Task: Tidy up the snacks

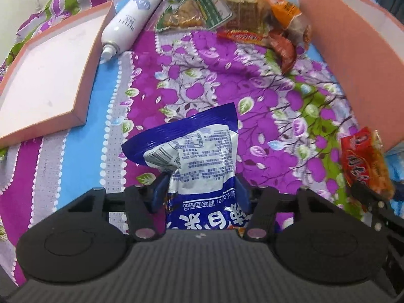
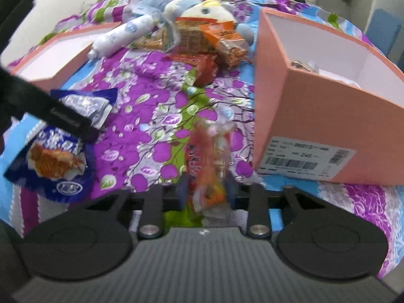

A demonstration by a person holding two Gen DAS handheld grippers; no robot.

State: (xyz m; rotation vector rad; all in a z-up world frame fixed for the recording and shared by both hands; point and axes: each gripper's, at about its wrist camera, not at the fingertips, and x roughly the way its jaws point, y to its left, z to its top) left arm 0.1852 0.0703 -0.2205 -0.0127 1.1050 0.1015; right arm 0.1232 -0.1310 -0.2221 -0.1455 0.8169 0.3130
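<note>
My left gripper is shut on a blue and white snack packet, held above the floral bedspread. The same packet shows at the left of the right wrist view, with the left gripper across it. My right gripper is shut on a red and orange snack packet, blurred here; it also shows at the right edge of the left wrist view. A pile of orange and red snacks lies at the far end of the bed, also visible in the right wrist view.
An open pink box stands at the right, with some items inside. Its pink lid lies at the left. A white spray bottle and a plush toy lie by the snack pile.
</note>
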